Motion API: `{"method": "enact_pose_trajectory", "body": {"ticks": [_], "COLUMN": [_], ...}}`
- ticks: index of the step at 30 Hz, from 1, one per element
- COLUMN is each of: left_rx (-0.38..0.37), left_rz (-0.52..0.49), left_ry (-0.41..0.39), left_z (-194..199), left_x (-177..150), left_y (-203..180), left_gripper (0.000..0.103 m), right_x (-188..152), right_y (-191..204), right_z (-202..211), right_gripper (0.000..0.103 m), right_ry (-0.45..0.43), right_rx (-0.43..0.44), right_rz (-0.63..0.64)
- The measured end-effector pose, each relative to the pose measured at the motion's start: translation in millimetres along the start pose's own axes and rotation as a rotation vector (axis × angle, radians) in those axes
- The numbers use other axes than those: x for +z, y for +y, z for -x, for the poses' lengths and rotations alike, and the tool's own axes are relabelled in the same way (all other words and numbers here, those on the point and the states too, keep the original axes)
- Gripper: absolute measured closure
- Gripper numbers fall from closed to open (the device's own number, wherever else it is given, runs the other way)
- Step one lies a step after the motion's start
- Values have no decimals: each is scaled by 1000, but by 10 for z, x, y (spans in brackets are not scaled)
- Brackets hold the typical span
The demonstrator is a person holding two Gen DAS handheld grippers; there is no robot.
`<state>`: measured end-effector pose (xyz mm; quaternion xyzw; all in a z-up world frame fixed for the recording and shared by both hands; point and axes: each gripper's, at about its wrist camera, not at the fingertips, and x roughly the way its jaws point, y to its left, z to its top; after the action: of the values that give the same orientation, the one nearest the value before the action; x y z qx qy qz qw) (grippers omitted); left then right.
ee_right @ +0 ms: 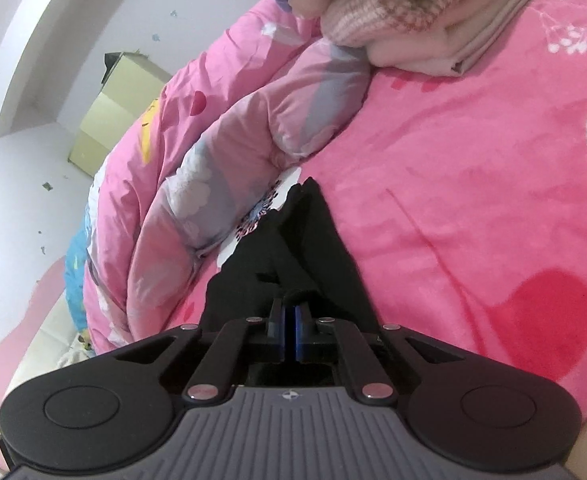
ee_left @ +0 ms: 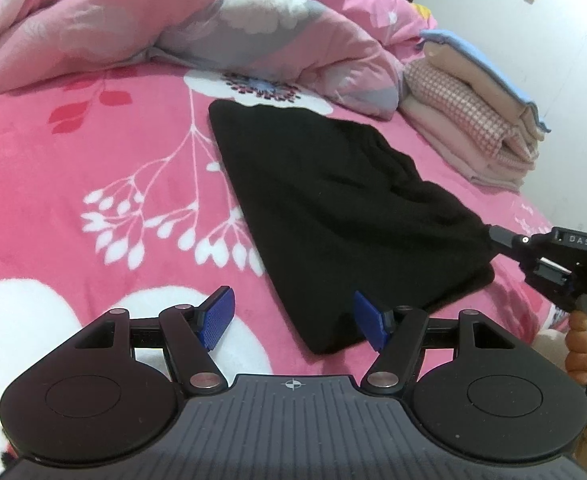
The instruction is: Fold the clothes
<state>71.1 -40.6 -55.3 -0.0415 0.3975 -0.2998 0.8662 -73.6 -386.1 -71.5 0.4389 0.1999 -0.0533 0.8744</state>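
A black garment (ee_left: pixel 333 216) lies folded on the pink bedspread (ee_left: pixel 93 168). My left gripper (ee_left: pixel 293 322) hovers open just over the garment's near corner, blue pads wide apart, nothing between them. The right gripper (ee_left: pixel 493 236) enters from the right in the left wrist view, shut on the garment's right edge, which is pulled up into a peak. In the right wrist view the right gripper (ee_right: pixel 290 312) has its blue pads pressed together on the black garment (ee_right: pixel 293 240), which stretches away from it. A hand (ee_left: pixel 585 344) holds the right gripper's handle.
A bunched pink floral duvet (ee_left: pixel 173 28) lies at the back of the bed. A stack of folded clothes (ee_left: pixel 473 120) sits at the right by the white wall (ee_left: pixel 553 40). A yellowish cabinet (ee_right: pixel 113 112) stands beyond the bed.
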Motion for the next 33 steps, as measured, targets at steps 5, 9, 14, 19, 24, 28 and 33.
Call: {"method": "enact_pose_trajectory", "body": {"ticks": [5,9,14,19,24,28,33], "left_rx": [-2,-18,-1,9,-16,-39,-97], "left_rz": [1,-5,-20,-68,-94,-112,-101], "left_ry": [-1,-14,21,32,41,50,57], "left_z": [2,-4,-208,-252,-248,-253,-261], "left_x": [15,65,103,64,56,62,73], "left_y": [10,-20,-54,-73,-39,-14,92], "left_gripper": [37,37,37,37,37,37,37], "right_x": [-41,-83,-118,33,342,593,831], "right_y": [-115,-168,-191,-131,80,298,419], "right_z": [-8,21,-15,112,111,-333,-1059], "right_gripper": [100,100,100,95,85,80,67], "right_ry": [4,-2,18,53,34,102,204], "right_rx": [-39,-44,-78,-117,-141,-103,-55], "right_rz": [-20,-27,-3,70,204,301,338]}}
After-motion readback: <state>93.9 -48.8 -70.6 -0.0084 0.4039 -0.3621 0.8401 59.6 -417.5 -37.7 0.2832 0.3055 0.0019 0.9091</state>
